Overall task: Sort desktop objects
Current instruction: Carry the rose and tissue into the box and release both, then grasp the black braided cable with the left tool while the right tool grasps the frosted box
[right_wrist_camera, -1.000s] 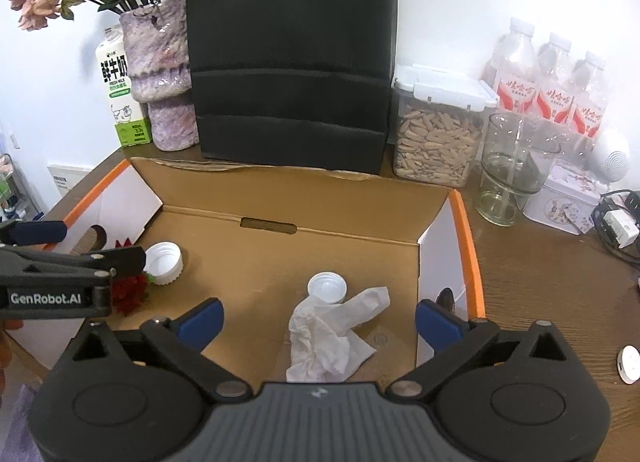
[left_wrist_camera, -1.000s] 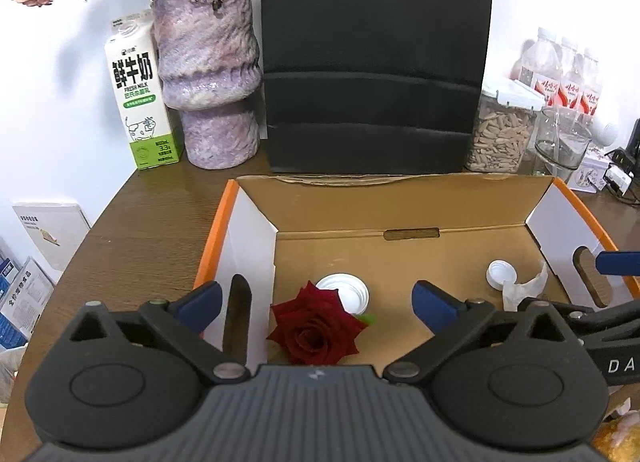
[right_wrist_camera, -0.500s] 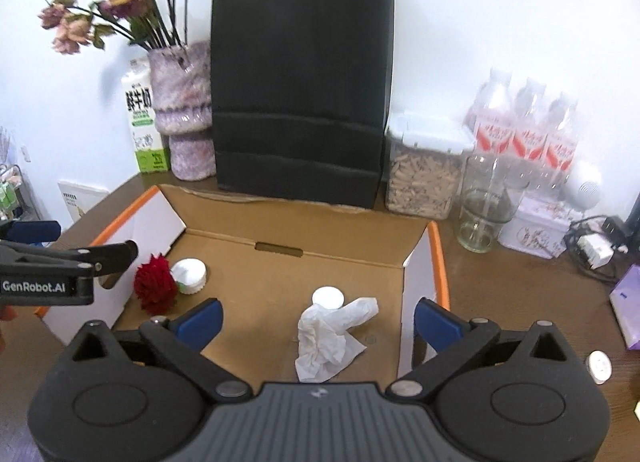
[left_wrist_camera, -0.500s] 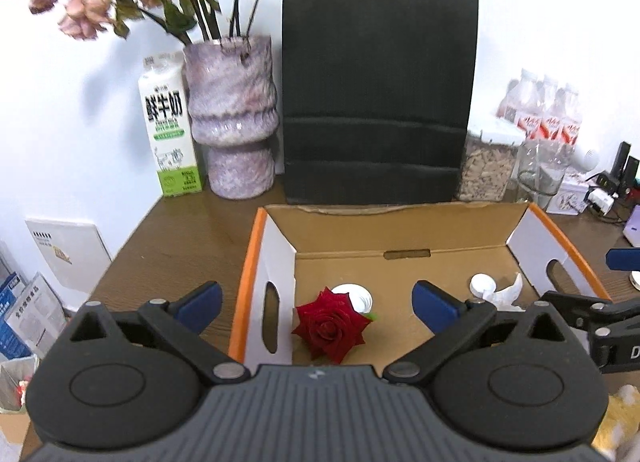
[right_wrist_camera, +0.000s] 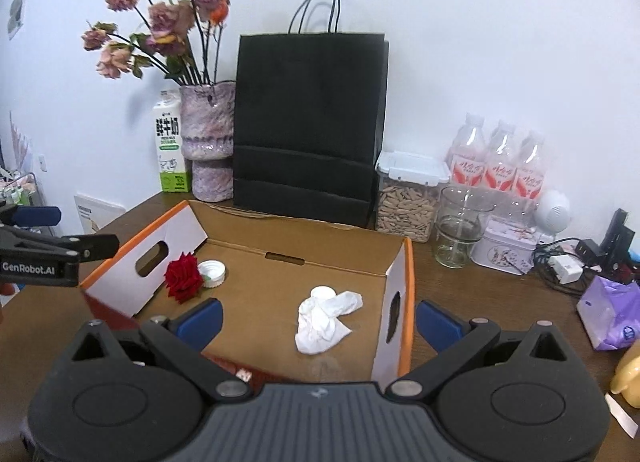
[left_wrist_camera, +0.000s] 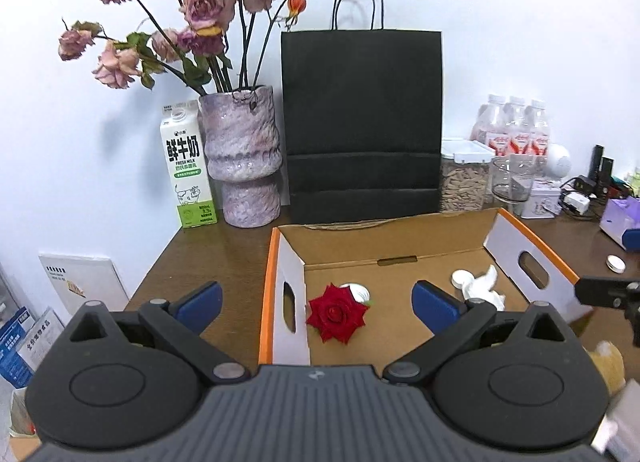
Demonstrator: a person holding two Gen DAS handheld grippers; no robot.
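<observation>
An open cardboard box [left_wrist_camera: 400, 238] [right_wrist_camera: 280, 238] with orange edges sits on the brown desk. Inside it lie a red rose head [left_wrist_camera: 337, 312] [right_wrist_camera: 183, 277], a white lid [left_wrist_camera: 358, 292] [right_wrist_camera: 213, 272] beside the rose, a second white cap [right_wrist_camera: 323, 292] [left_wrist_camera: 460, 277] and a crumpled white tissue [right_wrist_camera: 322, 324] [left_wrist_camera: 484, 288]. My left gripper [left_wrist_camera: 316, 302] is open and empty, held back above the box's near left corner. My right gripper [right_wrist_camera: 318, 316] is open and empty above the box's near right side.
Behind the box stand a black paper bag [left_wrist_camera: 362, 122], a purple vase of dried roses [left_wrist_camera: 246, 166], a milk carton [left_wrist_camera: 188, 170], a seed jar [right_wrist_camera: 410, 198], a glass [right_wrist_camera: 456, 232], water bottles [right_wrist_camera: 498, 166]. Right: purple tissue pack [right_wrist_camera: 610, 312], a tin [right_wrist_camera: 506, 248], cables, a yellow object [right_wrist_camera: 628, 376].
Both grippers have pulled back and up from the box, so the box and its contents look smaller and farther. The rose and tissue lie where they were.
</observation>
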